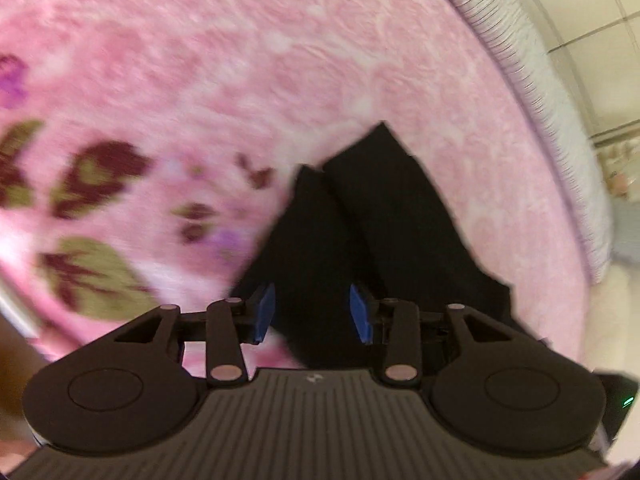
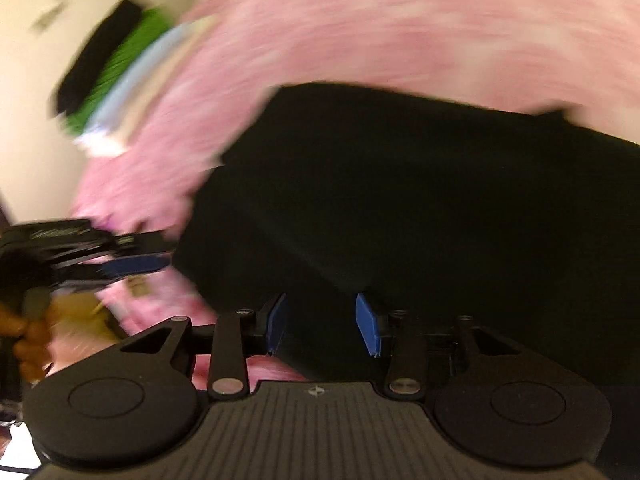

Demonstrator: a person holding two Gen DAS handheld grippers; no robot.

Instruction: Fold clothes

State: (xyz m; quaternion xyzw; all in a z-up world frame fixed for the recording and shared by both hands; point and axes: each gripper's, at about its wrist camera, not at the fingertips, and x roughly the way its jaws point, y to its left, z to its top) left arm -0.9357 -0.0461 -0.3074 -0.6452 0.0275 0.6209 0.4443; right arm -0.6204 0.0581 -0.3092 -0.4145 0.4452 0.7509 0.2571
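A: Tool state?
B: Left gripper (image 1: 312, 312) and right gripper (image 2: 322, 326) both released, jaws apart over the black garment (image 1: 360, 216), gripping nothing.
A: Garment?
B: Flat on the pink blanket (image 1: 280, 60), partly folded. Next fold likely needs an edge pinched.

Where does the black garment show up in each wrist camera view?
Left wrist: the black garment lies centre to lower right, running up from between the left claw's pads.
Right wrist: the black garment fills the middle and right, ahead of the right claw.
Shared landmark: the pink blanket under it.
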